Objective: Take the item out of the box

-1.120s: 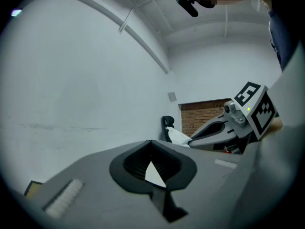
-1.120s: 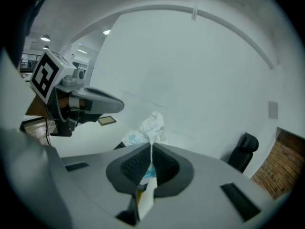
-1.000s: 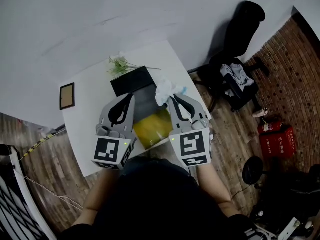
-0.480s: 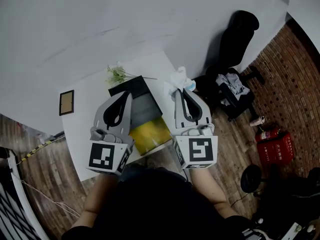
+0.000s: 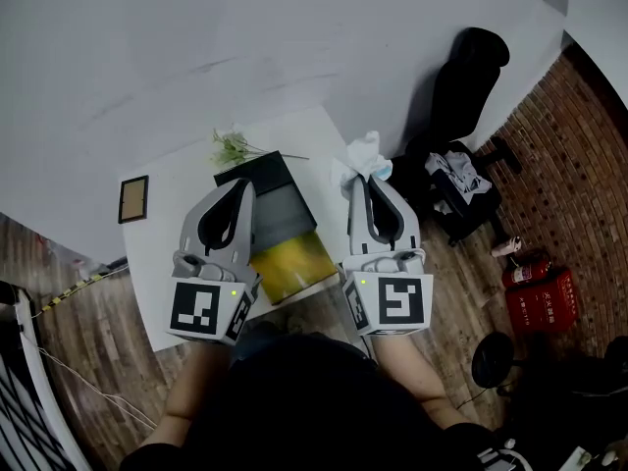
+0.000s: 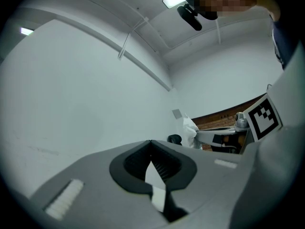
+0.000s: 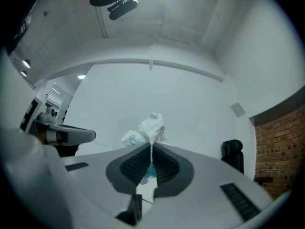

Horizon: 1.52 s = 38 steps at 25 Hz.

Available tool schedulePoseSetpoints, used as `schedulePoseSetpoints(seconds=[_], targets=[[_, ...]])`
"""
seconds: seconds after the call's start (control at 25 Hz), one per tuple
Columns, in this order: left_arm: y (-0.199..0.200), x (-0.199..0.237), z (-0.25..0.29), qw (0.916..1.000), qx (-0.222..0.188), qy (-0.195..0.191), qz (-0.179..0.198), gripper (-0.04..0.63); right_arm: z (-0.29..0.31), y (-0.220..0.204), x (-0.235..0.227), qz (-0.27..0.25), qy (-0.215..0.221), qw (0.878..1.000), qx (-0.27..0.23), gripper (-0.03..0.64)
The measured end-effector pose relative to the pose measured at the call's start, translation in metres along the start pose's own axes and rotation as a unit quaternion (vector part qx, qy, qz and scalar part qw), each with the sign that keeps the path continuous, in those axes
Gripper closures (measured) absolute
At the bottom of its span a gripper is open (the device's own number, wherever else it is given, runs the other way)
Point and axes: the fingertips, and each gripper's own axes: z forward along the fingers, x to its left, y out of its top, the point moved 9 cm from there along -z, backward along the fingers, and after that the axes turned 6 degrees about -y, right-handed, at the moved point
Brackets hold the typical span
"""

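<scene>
At the far left of your surface [image 5: 162, 253] a small picture frame [image 5: 132, 199] lies flat, well apart from everything else. Further right, at the back edge, a green sprig [image 5: 230, 148] rests just behind the box's raised black lid [image 5: 257, 168].

Your left gripper [image 5: 243, 184] hangs over the left side of the box [image 5: 283, 212] and hides that wall from the head view. Its jaws are pressed together at the tips with nothing between them, which its own view [image 6: 151, 143] shows against a bare white wall.

The box stands open in the middle, between your two grippers. It is grey inside, with yellow filling [image 5: 291, 263] at the near end.

Your right gripper [image 5: 361, 180] is closed on the crumpled white packet [image 5: 361, 155]. The packet is outside the box, to its right and past the lid's corner, and it sticks out beyond the jaw tips [image 7: 145, 128]. This gripper covers the surface's right edge.

To the right, on the floor, stand a black office chair [image 5: 471, 67], a seat piled with clothes [image 5: 461, 170], and red fire extinguishers [image 5: 535, 297].
</scene>
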Motion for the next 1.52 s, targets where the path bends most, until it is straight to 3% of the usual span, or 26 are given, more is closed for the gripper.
schedulePoseSetpoints(seconds=[0.56,1.52], targets=[[-0.011,-0.014,-0.005,0.9995,0.015,0.029,0.005,0.584,-0.004,-0.018,-0.013,0.022,0.019,1.000,0.003,0.597],[-0.018,-0.018,-0.002,0.9991,0.025,0.035,0.001,0.583,0.000,-0.026,-0.017,0.029,0.021,0.999,0.007,0.598]])
